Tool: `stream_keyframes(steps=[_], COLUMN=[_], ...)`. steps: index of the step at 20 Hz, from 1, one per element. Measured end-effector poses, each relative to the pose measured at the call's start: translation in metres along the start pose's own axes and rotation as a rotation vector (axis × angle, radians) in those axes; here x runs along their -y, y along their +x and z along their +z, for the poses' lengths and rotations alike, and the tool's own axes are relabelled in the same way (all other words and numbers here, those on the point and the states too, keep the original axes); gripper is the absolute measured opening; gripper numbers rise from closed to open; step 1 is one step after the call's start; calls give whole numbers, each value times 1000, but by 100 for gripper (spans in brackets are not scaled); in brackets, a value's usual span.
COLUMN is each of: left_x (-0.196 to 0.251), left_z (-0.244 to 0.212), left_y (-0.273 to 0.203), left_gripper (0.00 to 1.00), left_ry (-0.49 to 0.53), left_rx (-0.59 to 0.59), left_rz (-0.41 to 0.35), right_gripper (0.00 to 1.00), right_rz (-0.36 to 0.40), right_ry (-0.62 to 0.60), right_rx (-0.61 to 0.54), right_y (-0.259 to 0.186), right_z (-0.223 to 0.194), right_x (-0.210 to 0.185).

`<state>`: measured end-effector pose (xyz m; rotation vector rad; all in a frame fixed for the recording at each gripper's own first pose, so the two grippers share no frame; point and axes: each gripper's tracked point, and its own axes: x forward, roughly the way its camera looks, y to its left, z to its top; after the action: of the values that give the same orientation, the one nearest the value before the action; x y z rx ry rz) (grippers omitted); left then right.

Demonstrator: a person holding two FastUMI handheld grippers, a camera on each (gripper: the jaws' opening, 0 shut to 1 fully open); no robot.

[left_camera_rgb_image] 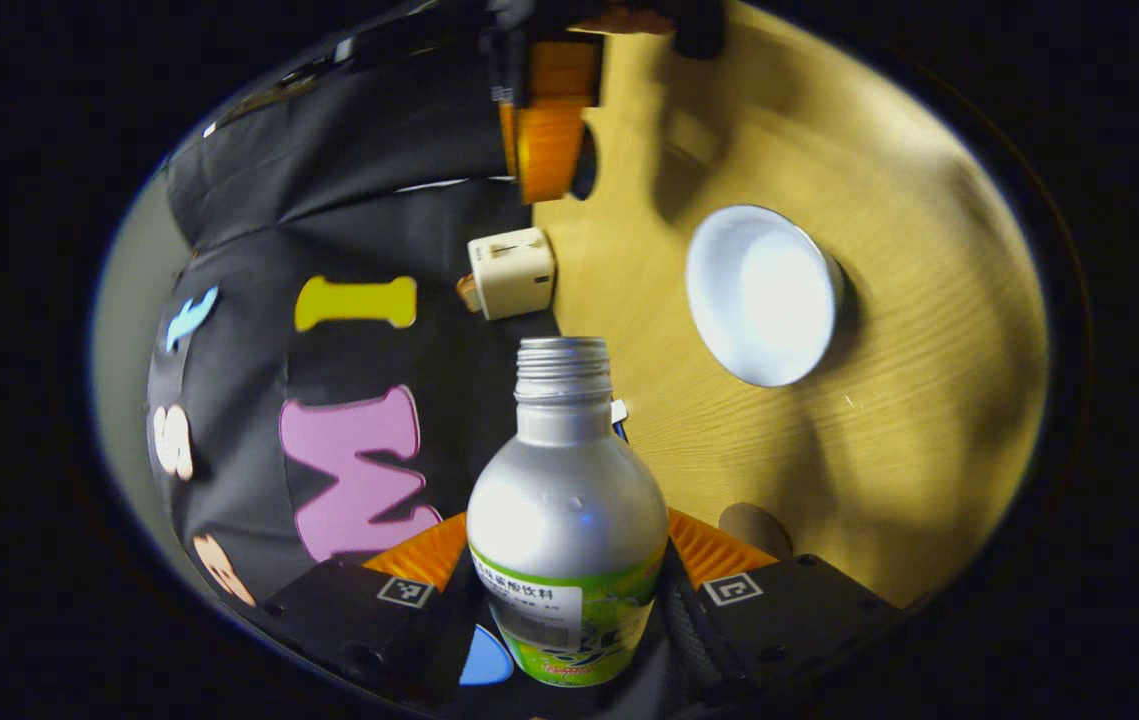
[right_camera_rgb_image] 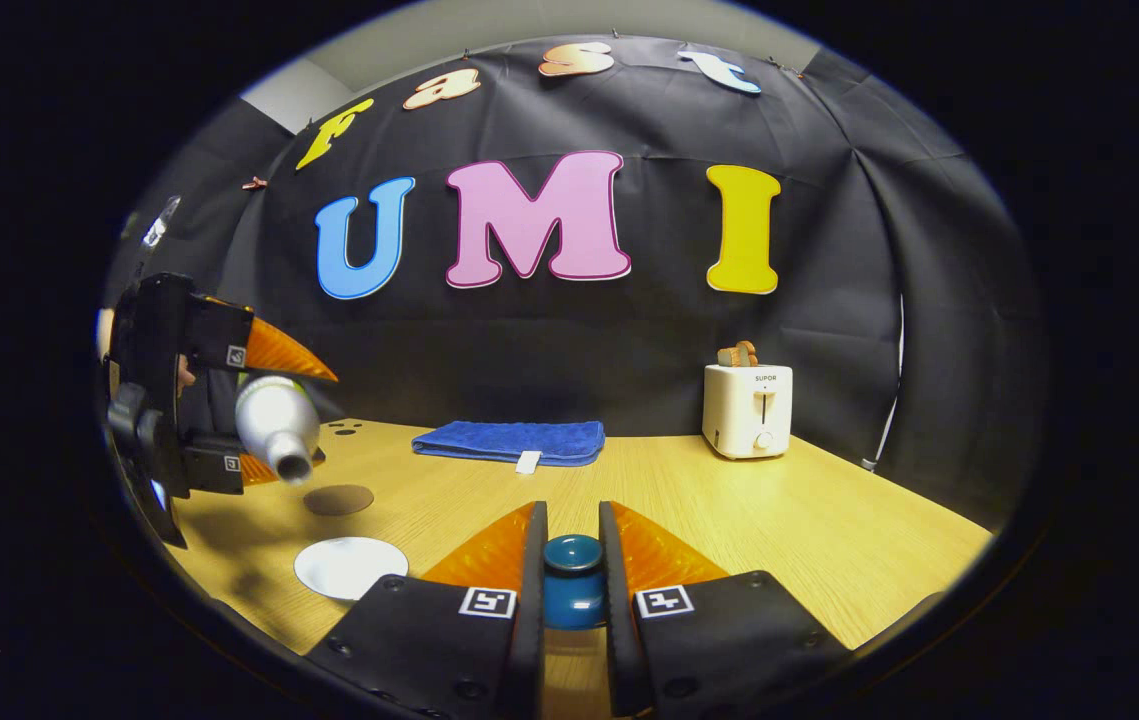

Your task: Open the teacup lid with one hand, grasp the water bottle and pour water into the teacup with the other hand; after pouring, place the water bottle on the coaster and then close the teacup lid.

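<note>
On the pale wood-grain table (right_camera_rgb_image: 749,520), the left gripper (left_camera_rgb_image: 569,560) is clamping a smooth metal bottle (left_camera_rgb_image: 566,500), tipped sideways above the round white cup (left_camera_rgb_image: 762,295). The right gripper (right_camera_rgb_image: 572,560) is pinching the glossy lid (right_camera_rgb_image: 572,580), probably by its knob.

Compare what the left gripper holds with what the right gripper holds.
The left gripper holds the silver water bottle, uncapped and tipped toward the open white teacup. The right gripper holds the small blue teacup lid by its knob, away from the teacup. The water bottle is far larger than the teacup lid. Both are clamped between fingers, off the table.
</note>
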<state>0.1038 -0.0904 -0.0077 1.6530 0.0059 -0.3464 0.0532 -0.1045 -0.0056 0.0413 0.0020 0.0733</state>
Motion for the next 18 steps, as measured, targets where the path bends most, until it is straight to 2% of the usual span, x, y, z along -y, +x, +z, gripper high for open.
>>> stream_keyframes(steps=[7, 13, 16, 18], left_x=[-25, -25, -26, -23], left_z=[-48, -80, -76, -73], left_y=[-15, 13, 17, 23], left_gripper=[81, 81, 81, 81], left_ry=[-620, -1205, -1392, -1508], left_rx=[-39, -36, 13, 55], left_rz=[154, 273, 316, 317], right_gripper=[29, 29, 29, 29], right_rz=[0, -1, -1, -1], right_ry=[0, 0, 0, 0], right_rx=[0, -1, -1, -1], right_y=[0, 0, 0, 0], right_z=[0, 0, 0, 0], right_x=[0, 0, 0, 0])
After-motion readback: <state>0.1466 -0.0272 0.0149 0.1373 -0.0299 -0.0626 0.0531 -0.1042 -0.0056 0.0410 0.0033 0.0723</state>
